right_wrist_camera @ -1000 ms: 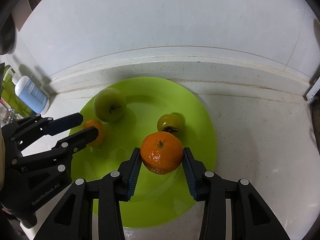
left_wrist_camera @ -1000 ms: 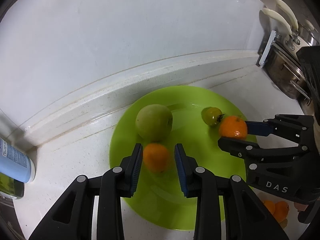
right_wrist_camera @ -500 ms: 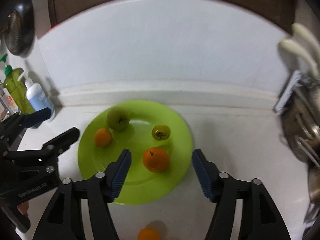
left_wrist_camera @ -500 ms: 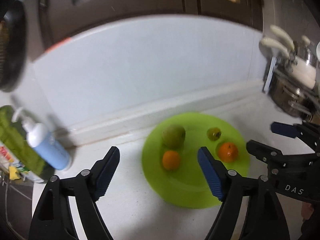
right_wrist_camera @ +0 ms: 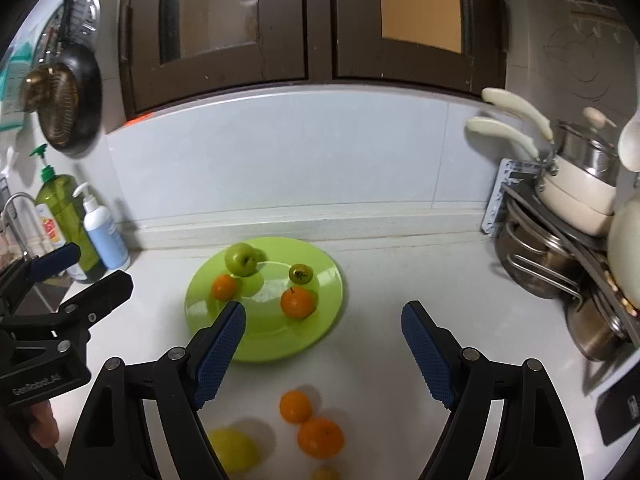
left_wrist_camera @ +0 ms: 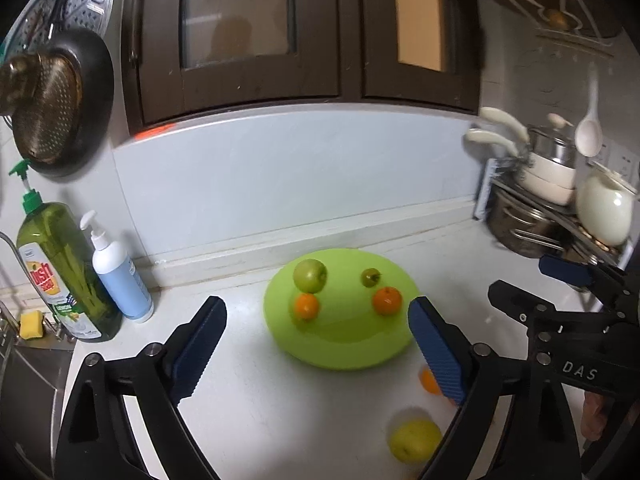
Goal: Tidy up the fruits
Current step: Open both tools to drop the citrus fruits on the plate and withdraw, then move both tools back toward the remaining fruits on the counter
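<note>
Right wrist view, centre frame: four fruits sit on the lime-green plate (right_wrist_camera: 324, 320) I am filling, a green apple (right_wrist_camera: 241, 259) at its upper left, a small orange (right_wrist_camera: 224, 287) just below that, a green tomato (right_wrist_camera: 300, 273) toward the upper right and a larger orange (right_wrist_camera: 296, 303) beneath it, spaced apart so none rolls into its neighbour. My right gripper (right_wrist_camera: 324, 356) stands with its blue pads spread wide and nothing between them; its jaws have just been opening. My left gripper (left_wrist_camera: 316, 344), seen from its own camera, is likewise parted and empty, its jaws also just opened, the plate framed between its tips. Both claws are pulled back, I judge, to free the way to what remains: on the white counter (right_wrist_camera: 400, 264) at the bottom of the right view lie two loose oranges (right_wrist_camera: 295, 407), touching or nearly so, a yellow fruit (right_wrist_camera: 234, 450) at lower left, blurred, and a yellowish scrap at the very bottom edge that I cannot identify. Soap bottles (right_wrist_camera: 98, 236) stand at the left edge, stacked pots (right_wrist_camera: 576, 188) at the right, well clear of the work.
</note>
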A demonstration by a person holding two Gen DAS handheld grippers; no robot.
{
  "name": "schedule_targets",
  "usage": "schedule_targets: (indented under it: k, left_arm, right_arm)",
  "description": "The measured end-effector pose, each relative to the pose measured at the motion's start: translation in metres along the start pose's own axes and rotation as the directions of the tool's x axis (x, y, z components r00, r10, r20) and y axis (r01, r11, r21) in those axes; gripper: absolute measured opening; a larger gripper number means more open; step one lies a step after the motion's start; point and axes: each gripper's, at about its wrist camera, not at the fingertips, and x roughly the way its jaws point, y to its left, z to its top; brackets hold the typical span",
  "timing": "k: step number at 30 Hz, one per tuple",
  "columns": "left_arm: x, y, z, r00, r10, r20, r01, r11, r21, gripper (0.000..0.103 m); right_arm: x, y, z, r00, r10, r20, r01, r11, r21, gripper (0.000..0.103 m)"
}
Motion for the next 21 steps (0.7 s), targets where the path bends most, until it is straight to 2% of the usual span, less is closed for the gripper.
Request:
schedule_targets:
  k: [8, 16, 21]
  left_arm:
    - [-0.04, -0.024, -0.026, 0.999, 0.001, 0.034, -0.003, 0.997, 0.079, 0.097]
    - [-0.051, -0.04, -0.061, 1.0, -0.027, -0.008, 0.028, 0.99, 0.141, 0.097]
    - [-0.044, -0.045, -0.085, 0.996, -0.045, -0.076, 0.056, 0.986, 0.158, 0.096]
  right_arm:
    - [-0.046, -0.005, -0.03, 1.0, -0.014, 0.007, 0.014, 0.999, -0.029, 0.081]
    - [-0.06, -0.006, -0.064, 0.999, -0.012, -0.033, 0.011, 0.998, -0.054, 0.081]
    - [-0.055, -0.003, -0.085, 0.997, 0.002, -0.081, -0.008, 0.997, -0.071, 0.081]
